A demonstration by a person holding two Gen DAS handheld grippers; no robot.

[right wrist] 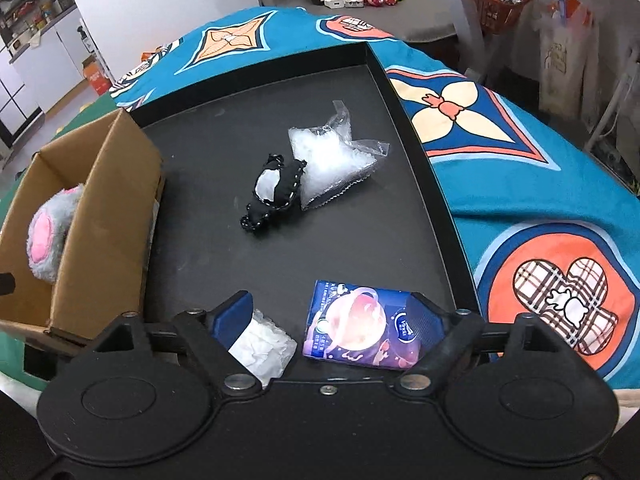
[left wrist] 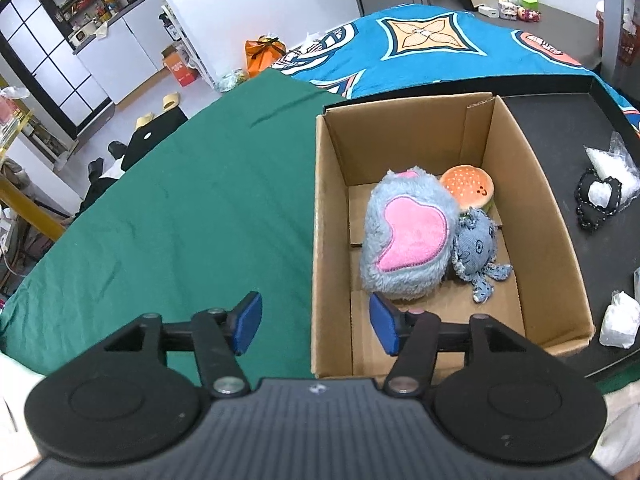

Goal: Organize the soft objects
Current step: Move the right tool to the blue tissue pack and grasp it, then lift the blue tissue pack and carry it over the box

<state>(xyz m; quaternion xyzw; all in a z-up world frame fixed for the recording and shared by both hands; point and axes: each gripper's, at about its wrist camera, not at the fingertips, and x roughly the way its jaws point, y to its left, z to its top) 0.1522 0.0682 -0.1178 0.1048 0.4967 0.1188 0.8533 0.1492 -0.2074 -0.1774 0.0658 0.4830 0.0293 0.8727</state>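
Observation:
A cardboard box [left wrist: 532,216] holds a fluffy grey-blue plush with a pink heart [left wrist: 404,236], a burger plush [left wrist: 468,192] and a denim octopus [left wrist: 480,252]. My left gripper [left wrist: 316,322] is open above the box's near left wall, holding nothing. On the black tray [right wrist: 360,240] lie a small black-and-white soft toy [right wrist: 272,188] and a clear bag of white filling [right wrist: 332,160]. My right gripper [right wrist: 328,320] is open low over the tray. A white crumpled pack [right wrist: 264,346] and a blue tissue pack [right wrist: 360,328] lie between its fingers, ungripped.
The box [right wrist: 100,216] stands at the tray's left end. A green cloth [left wrist: 180,208] covers the surface left of it, and a blue patterned cloth [right wrist: 540,184] lies right of and behind the tray. The tray's raised rim [right wrist: 424,148] runs along its right side. The floor drops away far left.

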